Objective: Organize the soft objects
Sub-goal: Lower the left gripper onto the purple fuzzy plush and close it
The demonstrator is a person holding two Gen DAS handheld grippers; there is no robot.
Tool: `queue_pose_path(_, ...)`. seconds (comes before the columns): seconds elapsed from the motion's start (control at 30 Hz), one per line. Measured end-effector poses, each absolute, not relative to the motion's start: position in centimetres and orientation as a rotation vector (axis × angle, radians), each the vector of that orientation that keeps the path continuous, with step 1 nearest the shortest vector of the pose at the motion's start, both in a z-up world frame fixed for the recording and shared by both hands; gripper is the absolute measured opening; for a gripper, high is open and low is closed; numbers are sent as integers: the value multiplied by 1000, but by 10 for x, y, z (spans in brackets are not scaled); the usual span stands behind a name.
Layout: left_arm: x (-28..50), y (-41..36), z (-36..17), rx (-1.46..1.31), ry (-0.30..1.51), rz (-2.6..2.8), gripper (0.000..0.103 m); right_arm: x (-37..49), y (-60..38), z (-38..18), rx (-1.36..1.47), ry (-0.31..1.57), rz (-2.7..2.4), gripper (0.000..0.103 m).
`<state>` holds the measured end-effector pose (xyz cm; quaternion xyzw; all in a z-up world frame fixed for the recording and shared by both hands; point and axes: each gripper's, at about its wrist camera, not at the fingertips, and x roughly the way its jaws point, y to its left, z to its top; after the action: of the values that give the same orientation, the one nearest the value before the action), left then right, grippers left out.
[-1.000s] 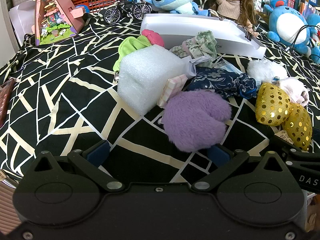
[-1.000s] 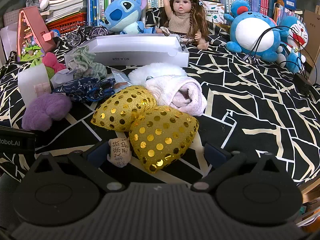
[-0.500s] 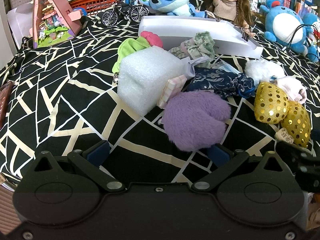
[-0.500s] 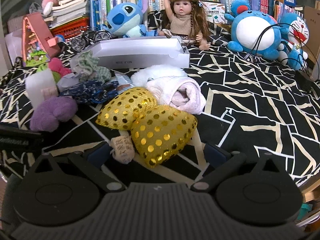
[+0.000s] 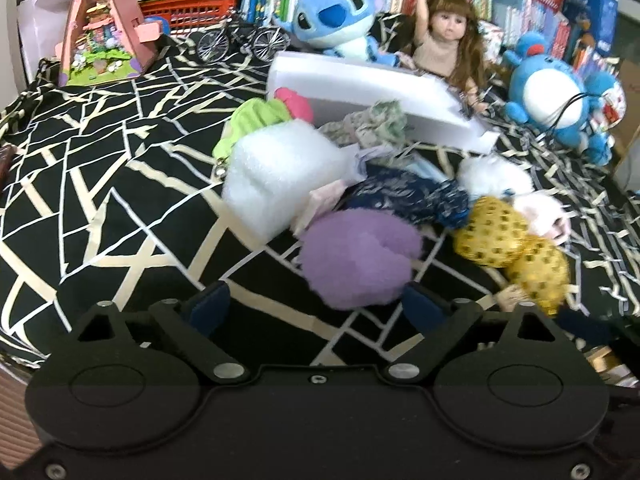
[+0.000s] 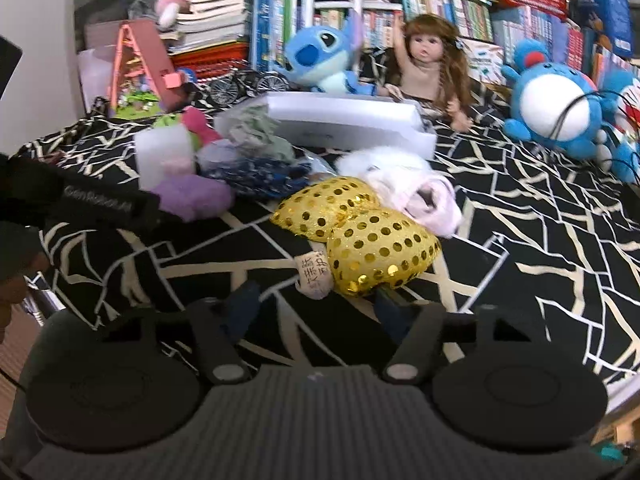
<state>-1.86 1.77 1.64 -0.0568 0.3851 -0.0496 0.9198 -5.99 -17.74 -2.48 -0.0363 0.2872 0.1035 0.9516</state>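
A purple plush (image 5: 360, 256) lies on the black patterned bedspread (image 5: 100, 200), its near edge just inside my left gripper (image 5: 314, 306). The jaws are closing, with the right pad by the plush and the left pad apart from it. In the right wrist view a gold sequined heart cushion (image 6: 380, 252) with a white tag (image 6: 314, 278) lies right ahead of my right gripper (image 6: 318, 310). Those jaws are closing too, with the tag and the cushion's near tip between them and no pad pressing on either. The left gripper's body (image 6: 100, 204) shows at the left of that view.
Behind the plush sit a white foam block (image 5: 280, 176), navy cloth (image 5: 408, 200), a pink towel roll (image 6: 432, 200) and a white box (image 5: 372, 96). A Stitch plush (image 5: 332, 16), a doll (image 5: 444, 36), a blue plush (image 5: 552, 92), a toy bicycle (image 5: 240, 40) and books line the back.
Both grippers' jaws have narrowed from wide open. The right gripper has shifted left, so the gold cushion sits further right in its view. The left view has tilted up slightly.
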Motion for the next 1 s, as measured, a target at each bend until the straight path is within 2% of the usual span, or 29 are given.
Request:
queue_pose_path(0.1, -22, 18, 22, -142, 777, -135, 79, -58, -175, -24, -70, 587, 219, 48)
queue_pose_path(0.23, -24, 15, 25, -154, 747, -150, 78, -59, -175, -24, -57, 593, 230, 39)
queue_pose_path(0.57, -16, 5, 23, -106, 722, -145, 79, -61, -165, -22, -102, 554, 283, 39)
queue_pose_path(0.63, -15, 5, 23, -96, 717, -142, 79, -57, -165, -21, -95, 537, 247, 41)
queue_pose_path(0.67, -15, 5, 22, -92, 716, -143, 79, -56, -166, -20, -90, 531, 238, 51)
queue_pose_path(1.0, -11, 2, 14, -76, 729, -149, 80, -46, -165, -22, -139, 535, 252, 48)
